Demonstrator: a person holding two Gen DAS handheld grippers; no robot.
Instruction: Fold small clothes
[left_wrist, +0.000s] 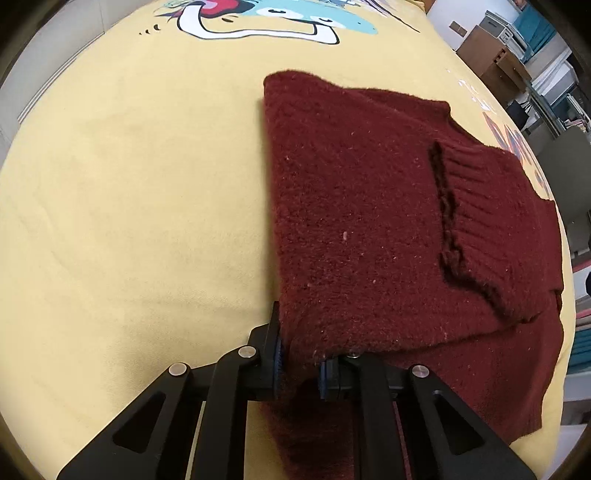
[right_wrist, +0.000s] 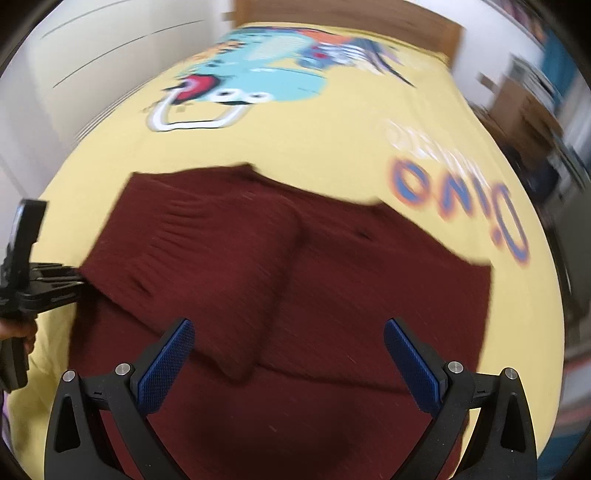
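Left gripper (left_wrist: 300, 360): clenched on the near left edge of the sweater, with dark red knit pinched between its 2 blue-padded fingers; in the right wrist view it is seen at the left border (right_wrist: 75, 280), meeting that same edge.
Right gripper (right_wrist: 288, 354): released, its 2 blue pads spread wide and nothing held between them; it is held above the near part of the sweater.
Sweater (left_wrist: 369, 221): a dark red fuzzy knit, spread on the yellow cloth and partly folded; in the right wrist view (right_wrist: 332, 295) it fills the middle and lower part of the picture.
Folded layer: an upper layer is laid over the lower one, whose edge shows beyond it at the near right in the left wrist view.
Ribbed cuff (left_wrist: 476, 206): a ribbed band with a dark open edge is seen lying on top of the sweater, toward its right side.
Yellow cloth (left_wrist: 129, 184): the sweater is borne by it; a cartoon print (left_wrist: 258, 18) in blue, white and red lies at its far end, well apart from the sweater.
Lettering (right_wrist: 461, 199): blue and orange letters are printed on the cloth just beside the sweater's far right corner.
Sharpness: the right wrist view is blurred, so fine knit detail cannot be told there.
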